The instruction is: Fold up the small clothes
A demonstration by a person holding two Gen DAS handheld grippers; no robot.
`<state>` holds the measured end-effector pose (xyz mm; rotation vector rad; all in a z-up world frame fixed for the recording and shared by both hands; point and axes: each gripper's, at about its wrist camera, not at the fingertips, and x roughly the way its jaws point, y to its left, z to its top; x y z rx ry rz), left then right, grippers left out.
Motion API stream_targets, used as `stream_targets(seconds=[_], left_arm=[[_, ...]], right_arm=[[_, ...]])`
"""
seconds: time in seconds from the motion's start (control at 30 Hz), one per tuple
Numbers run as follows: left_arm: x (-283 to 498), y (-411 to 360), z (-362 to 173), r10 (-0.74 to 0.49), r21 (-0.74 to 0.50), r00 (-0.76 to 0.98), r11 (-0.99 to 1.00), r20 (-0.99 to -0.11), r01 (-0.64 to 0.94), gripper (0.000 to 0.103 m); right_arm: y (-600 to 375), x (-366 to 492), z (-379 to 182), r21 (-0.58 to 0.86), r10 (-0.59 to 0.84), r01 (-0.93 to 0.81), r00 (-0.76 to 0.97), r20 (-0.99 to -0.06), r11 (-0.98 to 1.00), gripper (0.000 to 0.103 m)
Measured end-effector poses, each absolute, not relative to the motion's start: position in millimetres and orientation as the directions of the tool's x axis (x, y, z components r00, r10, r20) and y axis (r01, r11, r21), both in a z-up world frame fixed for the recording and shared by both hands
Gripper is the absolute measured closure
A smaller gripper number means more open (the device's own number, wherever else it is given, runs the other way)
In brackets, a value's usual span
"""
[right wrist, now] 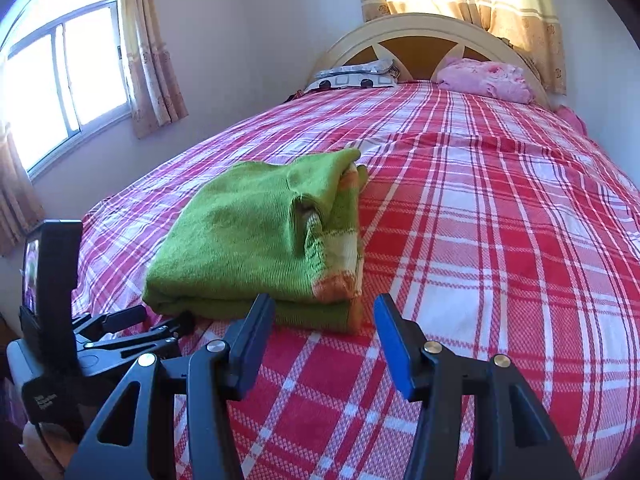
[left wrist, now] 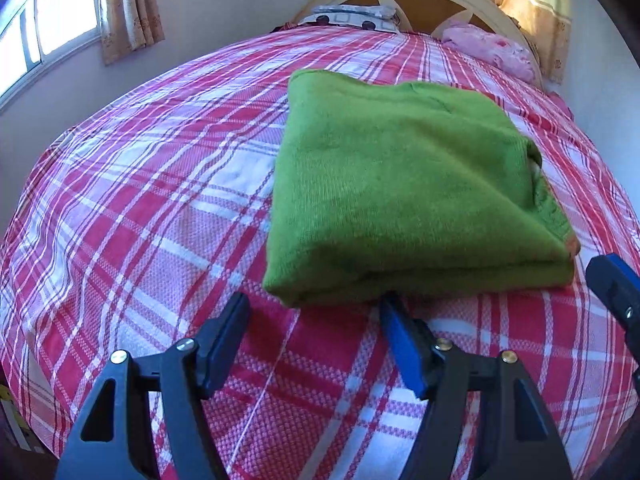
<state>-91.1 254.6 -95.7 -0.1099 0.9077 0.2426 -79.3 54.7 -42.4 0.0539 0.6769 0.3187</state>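
Left wrist view: left gripper (left wrist: 314,312) spread, nothing between the fingers; folded green knit sweater (left wrist: 400,188) lies on the red-and-white plaid bedspread (left wrist: 140,220) just past the fingertips, near fold close to the blue-padded finger (left wrist: 400,344). Only a blue tip of the right gripper (left wrist: 616,284) shows at the far right here. Right wrist view: right gripper (right wrist: 320,312) spread and empty, sweater (right wrist: 248,240) ahead and left of the fingers, its orange-and-cream striped hem visible only here. Left gripper (right wrist: 132,328) body with its small screen also shows only here, by the sweater's left corner.
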Motion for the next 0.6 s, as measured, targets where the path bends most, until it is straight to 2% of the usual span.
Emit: stream_targets(seconds=[0.17, 0.23, 0.3, 0.37, 0.47, 0.6], left_arm=[[-86.1, 252.7, -98.7, 0.181, 0.040, 0.585, 0.969, -0.791, -0.245, 0.021], [-83.7, 252.9, -101.9, 0.196, 0.055, 0.576, 0.966, -0.793, -0.254, 0.006], [-82.8, 254.0, -104.7, 0.213, 0.064, 0.570, 0.961, -0.794, -0.269, 0.002], [-84.0, 254.5, -104.9, 0.214, 0.063, 0.573, 0.961, -0.791, -0.271, 0.002], [-86.0, 254.7, -104.3, 0.216, 0.070, 0.559, 0.960, -0.801, -0.272, 0.001], [-98.4, 255.9, -101.9, 0.194, 0.037, 0.551, 0.958, -0.812, -0.283, 0.001]], right_arm=[[55.6, -72.1, -44.4, 0.164, 0.319, -0.279, 0.724, -0.612, 0.946, 0.050], [58.5, -69.1, -45.8, 0.159, 0.322, -0.288, 0.717, -0.618, 0.944, 0.050], [61.3, -67.3, -47.3, 0.149, 0.317, -0.289, 0.714, -0.624, 0.946, 0.050], [62.4, -67.3, -49.1, 0.145, 0.310, -0.284, 0.711, -0.631, 0.948, 0.049], [60.6, -69.4, -51.0, 0.165, 0.311, -0.269, 0.703, -0.639, 0.949, 0.038], [56.8, -81.0, -50.5, 0.173, 0.306, -0.256, 0.709, -0.635, 0.951, 0.035]])
